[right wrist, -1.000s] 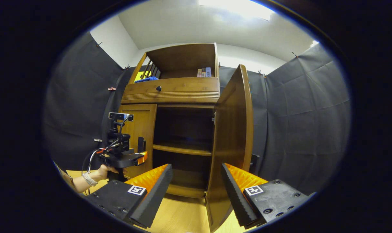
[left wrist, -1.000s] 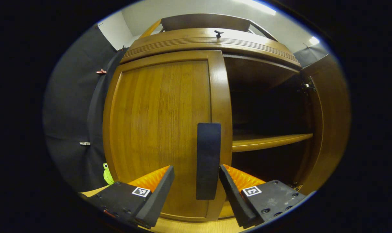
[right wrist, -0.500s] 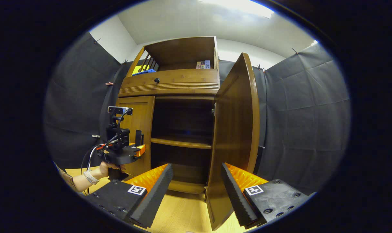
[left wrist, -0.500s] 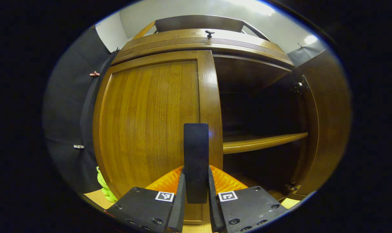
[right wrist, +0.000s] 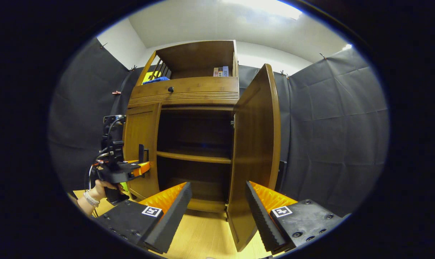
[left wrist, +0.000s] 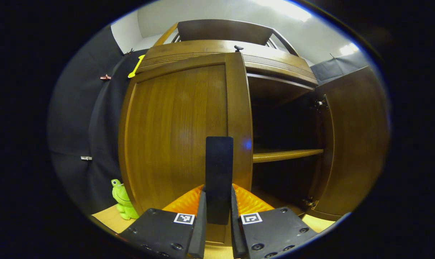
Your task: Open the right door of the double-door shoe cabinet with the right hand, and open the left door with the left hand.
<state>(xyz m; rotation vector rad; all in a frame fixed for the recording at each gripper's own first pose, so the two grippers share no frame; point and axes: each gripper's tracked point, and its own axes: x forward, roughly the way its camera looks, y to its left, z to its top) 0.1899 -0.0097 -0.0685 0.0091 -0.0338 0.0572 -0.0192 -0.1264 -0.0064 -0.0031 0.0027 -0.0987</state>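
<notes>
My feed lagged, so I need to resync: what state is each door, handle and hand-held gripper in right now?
Right door: swung wide open.
Left door: slightly ajar, top edge off the frame.
Left door handle: upright, clamped between the fingers.
Left hand-held gripper: shut on the left door handle.
Right hand-held gripper: open, holding nothing.
Drawer: closed.

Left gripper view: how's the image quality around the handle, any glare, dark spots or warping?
Left gripper view: the handle is sharp, a small blue glint beside it; the left door bulges with fisheye warp; the cabinet interior is deep shadow. Right gripper view: ceiling light blown out, shelves dim.
</notes>
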